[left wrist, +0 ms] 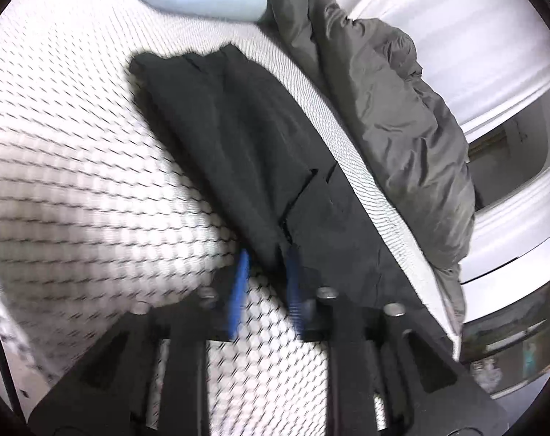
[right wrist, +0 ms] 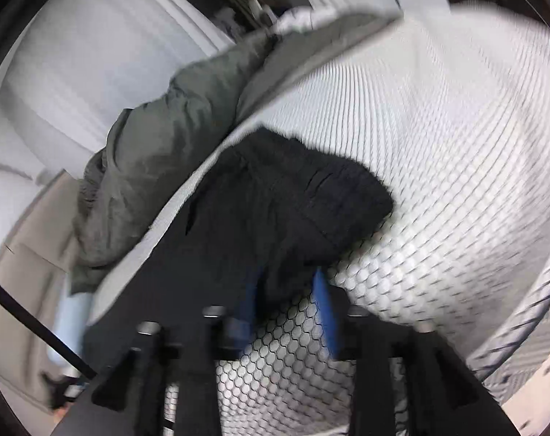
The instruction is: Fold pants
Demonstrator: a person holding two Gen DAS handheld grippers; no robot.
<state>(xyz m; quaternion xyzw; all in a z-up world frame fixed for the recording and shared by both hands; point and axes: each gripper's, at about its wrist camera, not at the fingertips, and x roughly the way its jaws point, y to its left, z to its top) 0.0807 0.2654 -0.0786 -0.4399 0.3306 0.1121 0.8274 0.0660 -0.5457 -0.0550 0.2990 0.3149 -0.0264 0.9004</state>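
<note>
Both tongs, left (left wrist: 265, 272) and right (right wrist: 287, 290), stand apart, clamping nothing, at the black pants (left wrist: 260, 152) lying on the bed (left wrist: 75, 181); closing now risks snagging the honeycomb cover or pinching one layer.

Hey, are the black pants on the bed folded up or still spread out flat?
Folded, at least once: the black pants lie as one long narrow layered strip on the mattress, not two spread legs.

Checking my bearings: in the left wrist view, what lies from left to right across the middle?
White mattress → black pants → strip of mattress → grey duvet → white wall.
</note>
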